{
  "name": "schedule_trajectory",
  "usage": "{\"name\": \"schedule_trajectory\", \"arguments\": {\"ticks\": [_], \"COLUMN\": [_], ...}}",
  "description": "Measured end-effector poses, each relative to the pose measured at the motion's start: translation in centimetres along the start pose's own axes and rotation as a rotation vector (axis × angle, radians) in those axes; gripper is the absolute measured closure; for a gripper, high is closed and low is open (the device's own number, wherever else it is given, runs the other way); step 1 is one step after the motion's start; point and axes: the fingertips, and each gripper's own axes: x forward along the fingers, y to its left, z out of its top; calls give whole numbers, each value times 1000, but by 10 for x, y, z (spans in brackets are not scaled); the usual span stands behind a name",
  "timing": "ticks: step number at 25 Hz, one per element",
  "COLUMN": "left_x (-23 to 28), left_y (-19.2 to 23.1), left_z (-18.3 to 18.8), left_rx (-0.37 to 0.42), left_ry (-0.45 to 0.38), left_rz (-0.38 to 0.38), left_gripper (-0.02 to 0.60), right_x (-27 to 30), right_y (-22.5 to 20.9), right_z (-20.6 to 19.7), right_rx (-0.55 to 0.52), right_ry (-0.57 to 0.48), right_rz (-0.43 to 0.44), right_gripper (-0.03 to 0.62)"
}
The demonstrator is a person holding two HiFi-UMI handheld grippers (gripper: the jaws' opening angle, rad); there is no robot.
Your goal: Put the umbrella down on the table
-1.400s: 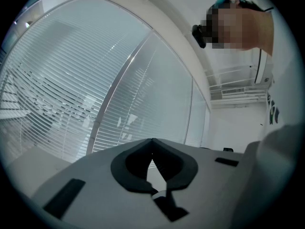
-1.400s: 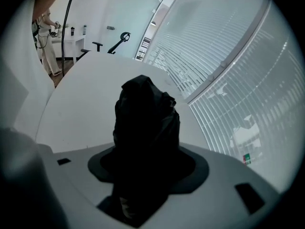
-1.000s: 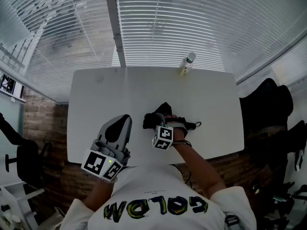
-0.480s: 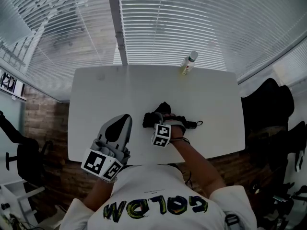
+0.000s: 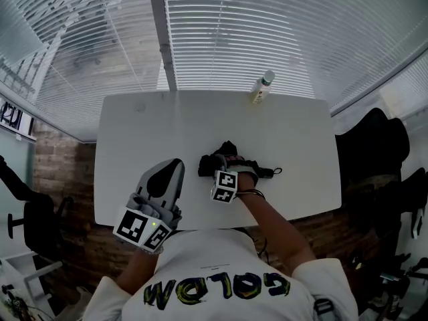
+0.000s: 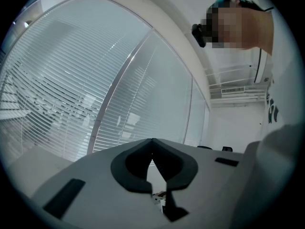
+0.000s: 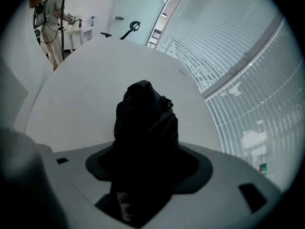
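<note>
A folded black umbrella (image 5: pixel 215 161) lies on the white table (image 5: pixel 134 146), its handle end pointing right. My right gripper (image 5: pixel 231 168) points steeply down over its middle. In the right gripper view the umbrella (image 7: pixel 145 111) fills the gap between the jaws of the right gripper (image 7: pixel 147 149). Those jaws have just been opening, the umbrella still sits between them, and I read no squeeze on it. My left gripper (image 5: pixel 170 170) hovers at the table's near left, held level and shut with nothing in it. Seen in its own view, the left gripper (image 6: pixel 152 141) has its tips touching.
A small bottle (image 5: pixel 261 89) stands at the table's far edge in front of the window blinds (image 5: pixel 234 32). A black chair (image 5: pixel 378 146) is to the right and another (image 5: pixel 30 223) to the left. A person (image 7: pixel 50 13) stands beyond the table (image 7: pixel 81 89).
The right gripper has crept slightly farther over the umbrella, which stays lying on the table. The left gripper has not moved.
</note>
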Motion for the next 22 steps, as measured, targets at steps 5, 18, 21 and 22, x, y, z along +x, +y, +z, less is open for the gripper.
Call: {"name": "schedule_trajectory", "arguments": {"ticks": [5, 18, 21, 22], "left_x": [0, 8, 11, 12], "left_y": [0, -2, -2, -2], "left_z": [0, -4, -4, -4], "left_rx": [-1, -9, -9, -9], "left_ry": [1, 3, 3, 3], "left_rz": [3, -4, -6, -6], "left_gripper": [571, 571, 571, 571], "right_x": [-6, -58, -77, -84], "right_y": [2, -23, -38, -44], "right_z": [-1, 11, 15, 17], "right_rx": [-7, 132, 225, 259], "right_ry": [3, -132, -207, -234], "right_rz": [19, -24, -58, -71], "right_gripper": [285, 327, 349, 355]}}
